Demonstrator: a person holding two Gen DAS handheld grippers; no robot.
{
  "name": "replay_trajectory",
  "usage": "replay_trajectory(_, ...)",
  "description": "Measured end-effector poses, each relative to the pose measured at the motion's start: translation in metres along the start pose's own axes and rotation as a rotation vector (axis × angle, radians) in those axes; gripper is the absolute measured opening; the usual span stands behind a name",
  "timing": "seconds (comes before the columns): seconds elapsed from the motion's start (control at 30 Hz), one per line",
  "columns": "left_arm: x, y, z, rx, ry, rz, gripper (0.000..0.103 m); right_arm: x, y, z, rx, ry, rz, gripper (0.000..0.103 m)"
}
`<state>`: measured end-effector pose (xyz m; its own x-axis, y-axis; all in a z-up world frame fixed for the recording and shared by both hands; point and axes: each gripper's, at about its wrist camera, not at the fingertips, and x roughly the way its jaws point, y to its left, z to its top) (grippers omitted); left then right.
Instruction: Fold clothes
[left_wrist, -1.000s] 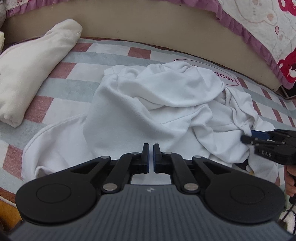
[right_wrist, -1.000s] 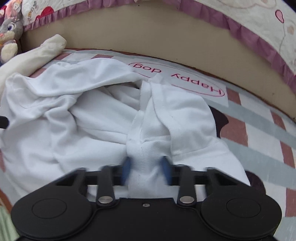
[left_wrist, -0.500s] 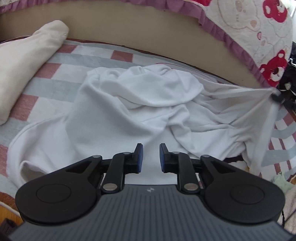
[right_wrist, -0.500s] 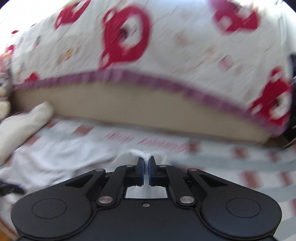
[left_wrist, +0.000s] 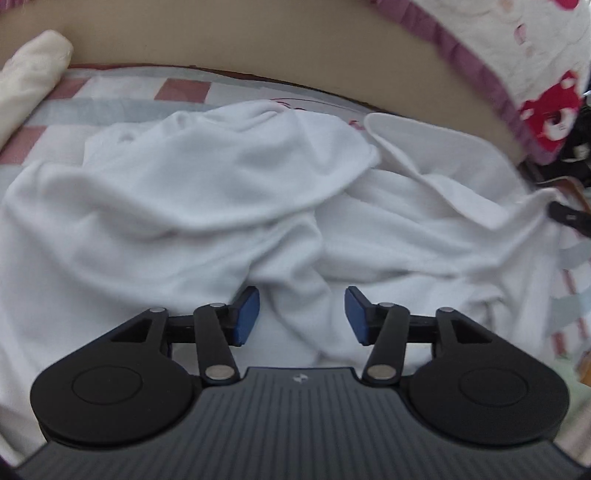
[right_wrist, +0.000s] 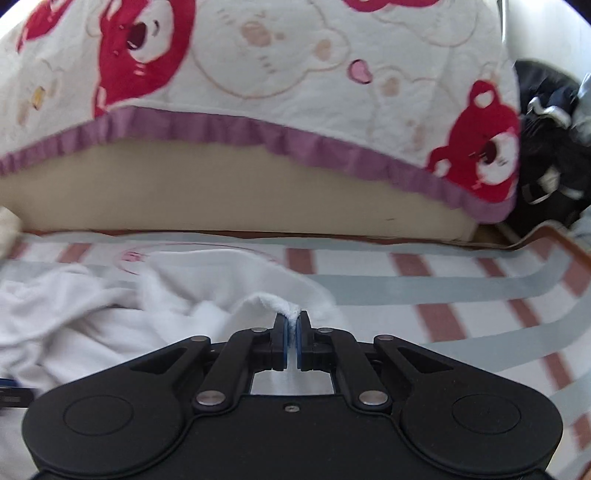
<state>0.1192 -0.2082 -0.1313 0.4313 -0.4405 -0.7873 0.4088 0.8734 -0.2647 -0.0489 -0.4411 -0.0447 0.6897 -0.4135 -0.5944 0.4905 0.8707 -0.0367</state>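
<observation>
A crumpled white garment (left_wrist: 207, 192) lies spread over the striped mat. My left gripper (left_wrist: 302, 314) is open, low over the garment's near part, with a fold of white cloth lying between its blue pads (left_wrist: 246, 314). My right gripper (right_wrist: 292, 334) is shut on an edge of the white garment (right_wrist: 184, 295) and holds it out to the right; a pinch of cloth sticks up between the jaws. The right gripper's tip also shows in the left wrist view (left_wrist: 569, 216) at the far right, gripping the garment's corner.
A striped pink, grey and white mat (right_wrist: 443, 288) covers the surface. A beige cushion edge (right_wrist: 221, 192) with a bear-print blanket (right_wrist: 258, 62) rises behind. A cream rolled cloth (left_wrist: 29, 85) lies at the far left. Dark bags (right_wrist: 550, 147) sit at the right.
My right gripper closed on the garment's edge and pulled it out to the right, stretching the cloth. My left gripper opened wide and moved in low over the garment.
</observation>
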Motion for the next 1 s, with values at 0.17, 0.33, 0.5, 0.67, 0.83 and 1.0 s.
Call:
replay_trajectory(0.17,0.023,-0.007,-0.001,0.086,0.005,0.150,0.008,0.007,0.005,-0.002,-0.025,-0.016,0.076,0.005)
replay_trajectory(0.33,-0.056,-0.001,-0.010,0.180,-0.233,0.226,0.007,0.011,0.012,-0.005,-0.035,0.008,0.153,0.005)
replay_trajectory(0.5,-0.139,0.033,-0.021,0.227,-0.460,0.461,0.006,0.009,0.004,0.005,0.176,0.072,0.404,0.005)
replay_trajectory(0.67,-0.211,0.069,-0.030,0.170,-0.615,0.582,0.005,-0.010,0.020,-0.002,0.311,0.150,0.752,0.005)
replay_trajectory(0.83,-0.229,0.124,-0.040,-0.017,-0.511,0.581,0.006,-0.019,0.040,-0.014,0.456,0.246,1.214,0.005)
replay_trajectory(1.0,-0.210,0.178,-0.073,-0.273,-0.175,0.384,0.007,-0.019,0.088,-0.031,0.352,0.370,1.301,0.005)
